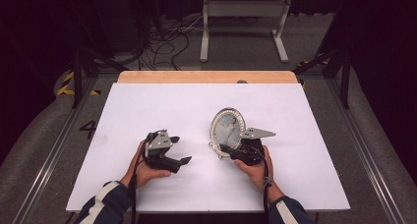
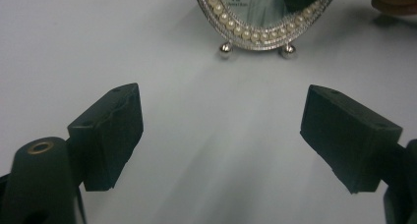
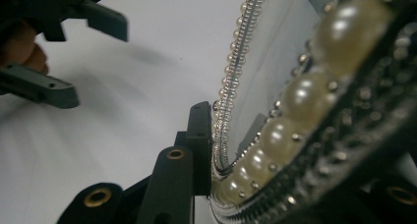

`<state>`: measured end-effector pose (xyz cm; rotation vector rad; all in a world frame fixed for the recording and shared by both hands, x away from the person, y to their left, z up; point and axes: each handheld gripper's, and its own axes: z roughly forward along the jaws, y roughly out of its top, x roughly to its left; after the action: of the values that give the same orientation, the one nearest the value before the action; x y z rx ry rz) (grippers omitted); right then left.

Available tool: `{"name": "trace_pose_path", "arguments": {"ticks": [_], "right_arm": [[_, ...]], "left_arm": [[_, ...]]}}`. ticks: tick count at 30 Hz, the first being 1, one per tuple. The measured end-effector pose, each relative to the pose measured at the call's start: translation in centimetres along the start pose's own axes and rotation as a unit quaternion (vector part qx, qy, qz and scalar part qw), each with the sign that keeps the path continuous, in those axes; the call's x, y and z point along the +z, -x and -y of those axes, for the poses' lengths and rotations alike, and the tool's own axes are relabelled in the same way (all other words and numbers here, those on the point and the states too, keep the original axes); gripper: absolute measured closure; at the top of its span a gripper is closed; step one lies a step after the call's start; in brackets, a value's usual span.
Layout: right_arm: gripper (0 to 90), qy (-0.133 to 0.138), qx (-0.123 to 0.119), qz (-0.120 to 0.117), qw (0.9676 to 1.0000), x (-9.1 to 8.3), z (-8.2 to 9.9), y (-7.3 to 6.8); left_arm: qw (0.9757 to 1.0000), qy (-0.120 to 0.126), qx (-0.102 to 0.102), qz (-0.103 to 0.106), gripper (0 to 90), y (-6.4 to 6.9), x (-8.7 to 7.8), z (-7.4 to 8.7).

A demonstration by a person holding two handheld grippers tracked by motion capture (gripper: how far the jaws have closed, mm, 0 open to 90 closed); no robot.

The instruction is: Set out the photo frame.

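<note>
- While I stand at the near edge of the table [image 1: 123,184], my left gripper [image 1: 180,150] is nearest me on the left, tilted, with its jaws pointing right toward the frame [image 1: 227,130].
- Its jaws stand wide apart with nothing between them; in the left gripper view I see bare white table [image 2: 206,160] in the gap.
- My left hand [image 1: 142,171] wraps the body from below, and the cable runs down along my striped sleeve [image 1: 105,202].
- My right gripper [image 1: 224,148] sits a little farther in, on the right, held by my right hand [image 1: 255,167], with its grey plate [image 1: 255,133] on top.
- Its jaws are closed on the lower edge of the frame: in the right gripper view one black pad [image 3: 200,145] presses flat against the pearl rim [image 3: 275,135], and the other jaw is hidden behind the frame's back.
- That grip is on the bottom right part of the rim, as the high view shows it.
- The frame is an oval one with a ring of pearls, standing up on the white table right of centre, its face turned toward my left gripper.
- In the left gripper view the frame [image 2: 255,35] is ahead of the open jaws, well apart from them, resting on two small silver ball feet [image 2: 225,48].
- Beyond the white sheet, a strip of bare wood [image 1: 206,76] runs along the far edge of the table.
</note>
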<state>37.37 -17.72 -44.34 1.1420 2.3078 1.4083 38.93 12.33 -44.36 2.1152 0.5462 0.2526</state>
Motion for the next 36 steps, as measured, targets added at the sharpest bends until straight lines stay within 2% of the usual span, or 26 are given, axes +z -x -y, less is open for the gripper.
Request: {"name": "trace_pose_path", "arguments": {"ticks": [1, 2, 4, 5, 6, 7, 8, 10, 13, 16, 19, 21, 24, 27, 29, 31, 36], "right_arm": [[73.8, 0.0, -0.001, -0.001, 1.0, 0.0, 0.0, 0.0], [70.1, -0.001, -0.003, 0.002, 1.0, -0.1, 0.0, 0.0], [62.9, -0.005, -0.006, 0.021, 0.9997, -0.2, 0.1, -0.1], [62.9, -0.005, -0.006, 0.021, 0.9997, -0.2, 0.1, -0.1], [59.3, -0.004, -0.004, 0.023, 0.9997, -0.5, 0.2, -0.1], [57.4, -0.006, -0.009, 0.03, 0.9995, -0.6, 0.2, -0.2], [58.0, -0.006, -0.013, 0.033, 0.9994, -0.8, 0.3, -0.3], [57.8, -0.006, -0.013, 0.031, 0.9994, -1.0, 0.4, -0.4], [57.6, -0.001, -0.021, 0.043, 0.9988, -1.8, 0.6, -0.8], [58.5, 0.016, -0.021, 0.057, 0.998, -2.8, 0.6, -1.1], [59.2, 0.036, -0.018, 0.074, 0.9965, -3.8, 0.9, -1.4], [61.0, 0.047, -0.02, 0.082, 0.9953, -4.3, 1.1, -1.5], [66.2, 0.064, -0.018, 0.084, 0.9942, -4.9, 1.2, -1.7], [73.4, 0.08, -0.033, 0.091, 0.9921, -5.3, 1.1, -2.1], [75.7, 0.081, -0.039, 0.088, 0.992, -5.3, 1.0, -2.2], [75.9, 0.082, -0.038, 0.091, 0.9918, -5.3, 1.0, -2.3], [76.0, 0.078, -0.032, 0.086, 0.9928, -5.3, 0.8, -2.1]], "left_arm": [[1.0, 0.0, 0.0, 0.0, 16.6, 0.0, 0.0, 0.0], [1.0, 0.004, -0.002, 0.008, 16.9, -0.4, 1.4, -0.9], [0.9999, 0.002, -0.001, 0.015, 16.5, -0.7, 2.7, -1.7], [0.9999, 0.002, -0.001, 0.015, 16.8, -0.7, 2.7, -1.7], [0.9997, -0.003, -0.002, 0.022, 16.5, -1.1, 4.1, -2.3], [0.9997, -0.003, -0.002, 0.022, 16.5, -1.1, 4.1, -2.3], [0.9995, 0.005, -0.014, 0.027, 16.6, -1.5, 4.9, -2.5], [0.9994, 0.009, -0.015, 0.031, 17.0, -1.6, 5.2, -2.6], [0.999, 0.008, -0.019, 0.041, 17.6, -1.7, 5.9, -2.9], [0.9987, 0.014, -0.015, 0.046, 20.9, -1.7, 6.3, -3.5], [0.9985, 0.021, -0.019, 0.046, 25.6, -1.8, 6.6, -3.9], [0.9979, 0.021, -0.026, 0.056, 26.0, -1.8, 7.0, -4.0], [0.997, 0.024, -0.029, 0.067, 27.0, -1.7, 7.4, -4.4], [0.9963, 0.019, -0.02, 0.081, 27.2, -1.5, 7.8, -4.8], [0.9966, 0.015, -0.016, 0.079, 26.5, -1.3, 8.1, -5.0], [0.9961, 0.018, -0.022, 0.084, 26.1, -1.4, 8.1, -4.9], [0.9953, 0.017, -0.034, 0.089, 32.8, -1.7, 7.7, -4.6]]}}
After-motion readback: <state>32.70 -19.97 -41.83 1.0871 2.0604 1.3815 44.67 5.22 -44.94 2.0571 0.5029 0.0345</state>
